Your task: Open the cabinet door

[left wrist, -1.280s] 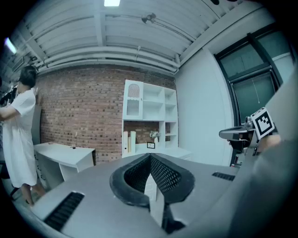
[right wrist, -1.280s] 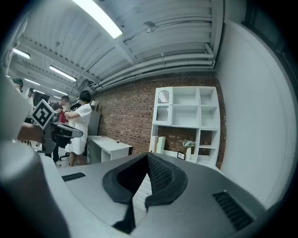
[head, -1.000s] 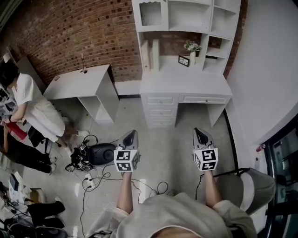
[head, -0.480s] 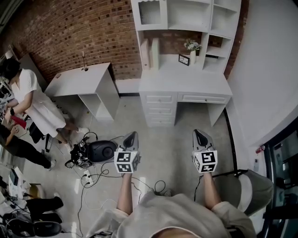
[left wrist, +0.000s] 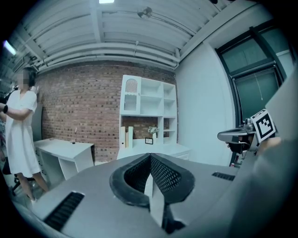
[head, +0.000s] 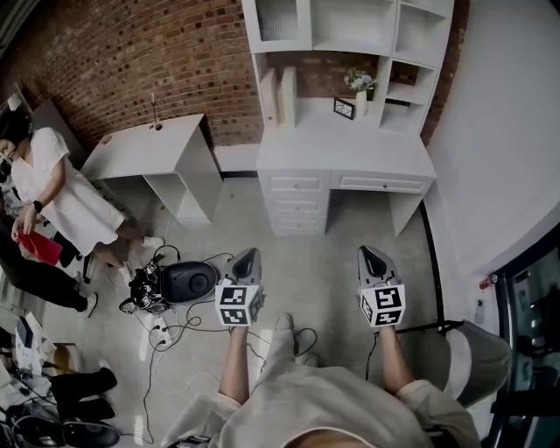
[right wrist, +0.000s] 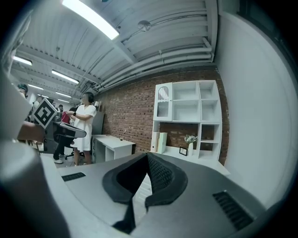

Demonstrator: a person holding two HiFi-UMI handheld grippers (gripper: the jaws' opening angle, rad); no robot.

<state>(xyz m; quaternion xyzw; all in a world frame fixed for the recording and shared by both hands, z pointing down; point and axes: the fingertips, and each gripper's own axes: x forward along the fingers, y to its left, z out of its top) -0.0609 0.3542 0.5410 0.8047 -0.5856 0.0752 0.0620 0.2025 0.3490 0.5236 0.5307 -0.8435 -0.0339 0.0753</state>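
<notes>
While the task is to open the cabinet door, nothing has been touched yet. I judge this to be the approach, with the whole walk-up to the furniture left to do.

From the head view, the small white-framed cabinet door with a pale arched panel [head: 278, 21] closes the top-left compartment of the tall white wooden desk-and-shelf unit [head: 346, 153]. The unit stands against the red brick wall [head: 157, 61], well apart from both tools. The grey left gripper [head: 248, 255] and the grey right gripper [head: 367, 254] are held out side by side over the pale floor. The forearms are roughly parallel and both noses aim at the unit.

From the left gripper view, its two black mesh-faced fingers [left wrist: 165, 174] are pressed together at the tips with nothing between them, and the tool is held close to level. The cabinet door [left wrist: 132, 93] sits far off, shut, above and left of the tips.

From the right gripper view, its fingers [right wrist: 160, 176] are likewise pressed together and empty, and the tool is about level. The door [right wrist: 163, 103] is high in the unit's left column, beyond reach.

The next move calls for closing the distance and raising one gripper to the door's height. Its fingers must then spread to take the free edge or a knob, which is too small to make out. Which side carries the hinges I cannot tell, so that should be checked up close before the pull.
</notes>
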